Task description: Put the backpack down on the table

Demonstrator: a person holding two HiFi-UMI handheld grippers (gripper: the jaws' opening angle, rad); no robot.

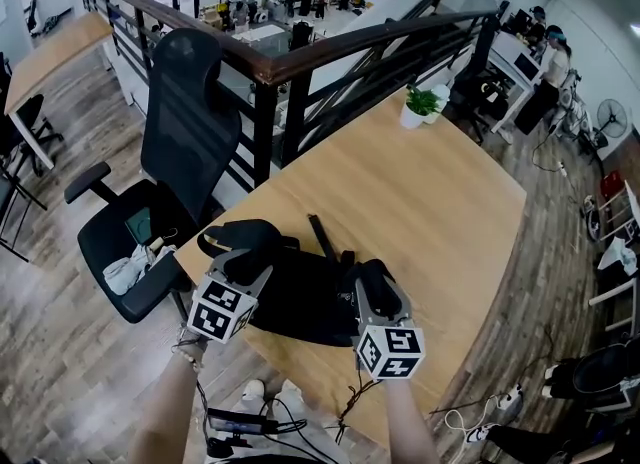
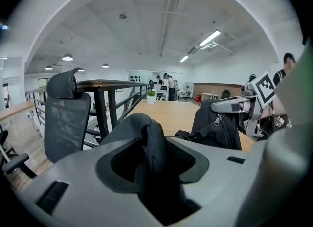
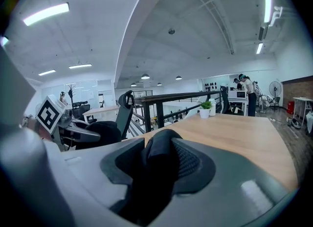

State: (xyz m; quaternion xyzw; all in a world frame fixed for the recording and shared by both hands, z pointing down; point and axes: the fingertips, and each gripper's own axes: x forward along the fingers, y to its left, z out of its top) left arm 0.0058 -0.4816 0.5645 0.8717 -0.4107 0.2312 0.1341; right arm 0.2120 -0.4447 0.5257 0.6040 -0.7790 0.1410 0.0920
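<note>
A black backpack (image 1: 300,297) lies flat on the wooden table (image 1: 430,202) near its front left corner. My left gripper (image 1: 247,254) is at the bag's left end, where a black shoulder strap (image 2: 154,145) runs between its jaws; the pads stand slightly off it. My right gripper (image 1: 372,278) is at the bag's right end, with another black strap (image 3: 159,160) between its jaws and loose in the gap. In the left gripper view the bag's body (image 2: 217,128) sits on the tabletop with the right gripper (image 2: 235,104) over it.
A black office chair (image 1: 180,152) stands left of the table, next to a dark railing (image 1: 300,52). A small potted plant (image 1: 420,107) sits at the table's far corner. Cables (image 1: 240,420) lie on the floor by the person's feet.
</note>
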